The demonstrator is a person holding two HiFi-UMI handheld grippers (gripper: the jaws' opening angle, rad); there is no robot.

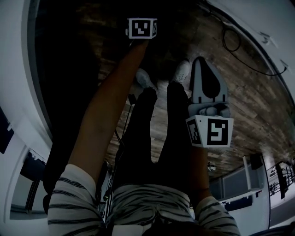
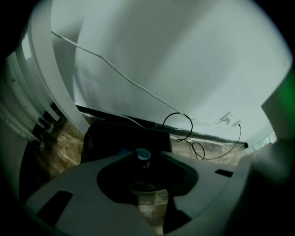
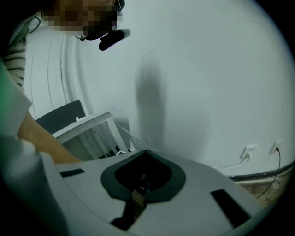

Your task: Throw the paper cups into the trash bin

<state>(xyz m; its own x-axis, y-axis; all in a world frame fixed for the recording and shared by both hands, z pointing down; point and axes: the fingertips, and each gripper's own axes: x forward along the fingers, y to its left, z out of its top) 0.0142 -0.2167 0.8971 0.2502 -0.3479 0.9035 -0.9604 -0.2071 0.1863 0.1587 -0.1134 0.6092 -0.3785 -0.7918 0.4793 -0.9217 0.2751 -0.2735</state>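
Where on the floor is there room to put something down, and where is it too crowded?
The widest bare patch is the wood floor right of the shoes, out toward the white wall. Near the bin it is crowded: cable loops on the floor beside it.

Dim fisheye pictures, black at the curved corners. A plain white wall (image 2: 184, 55) glows softly; the brown plank floor (image 1: 258, 97) is murky; near edges blur.
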